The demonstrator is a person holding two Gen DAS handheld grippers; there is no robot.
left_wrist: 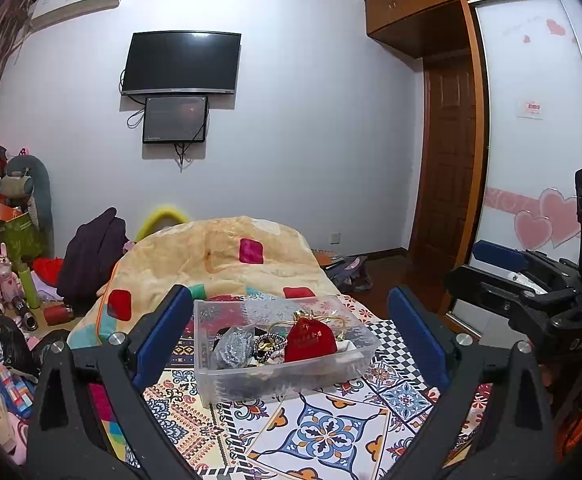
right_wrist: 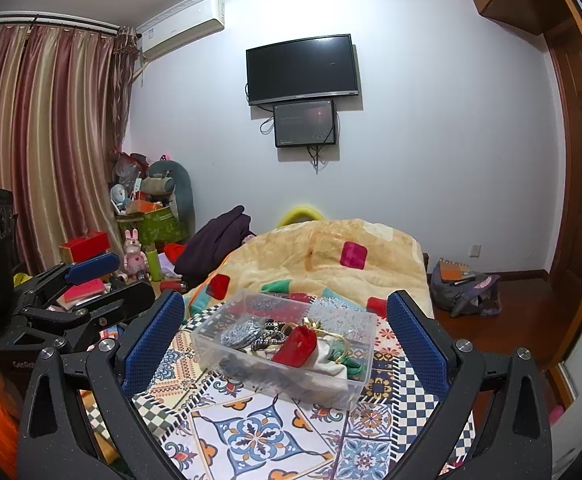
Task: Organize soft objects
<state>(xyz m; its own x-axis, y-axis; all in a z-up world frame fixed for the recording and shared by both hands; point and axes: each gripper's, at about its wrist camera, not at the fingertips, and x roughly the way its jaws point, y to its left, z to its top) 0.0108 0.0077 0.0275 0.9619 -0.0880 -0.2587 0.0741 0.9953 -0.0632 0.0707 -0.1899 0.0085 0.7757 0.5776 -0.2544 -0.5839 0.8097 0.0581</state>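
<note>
A clear plastic bin [left_wrist: 291, 380] [right_wrist: 355, 390] stands on the patterned bed cover. In it lie a red drawstring pouch [left_wrist: 310, 340] [right_wrist: 295, 346], a silver mesh pouch [left_wrist: 233, 346] [right_wrist: 239, 333], a dark beaded band [left_wrist: 267, 346] [right_wrist: 267, 339], gold cord and a white cloth [right_wrist: 331, 360]. My left gripper [left_wrist: 291, 332] is open and empty, held back from the bin with its blue pads either side of it in view. My right gripper [right_wrist: 287, 336] is open and empty, likewise short of the bin. Each gripper shows at the other view's edge, the right [left_wrist: 531, 292] and the left [right_wrist: 75, 296].
A folded cream blanket [left_wrist: 219, 256] [right_wrist: 331, 256] with coloured patches lies right behind the bin. The patterned cover [left_wrist: 323, 432] [right_wrist: 259, 432] spreads in front. Clutter, a dark garment [left_wrist: 95, 256] and boxes sit left; a backpack [right_wrist: 463, 288] lies on the floor right.
</note>
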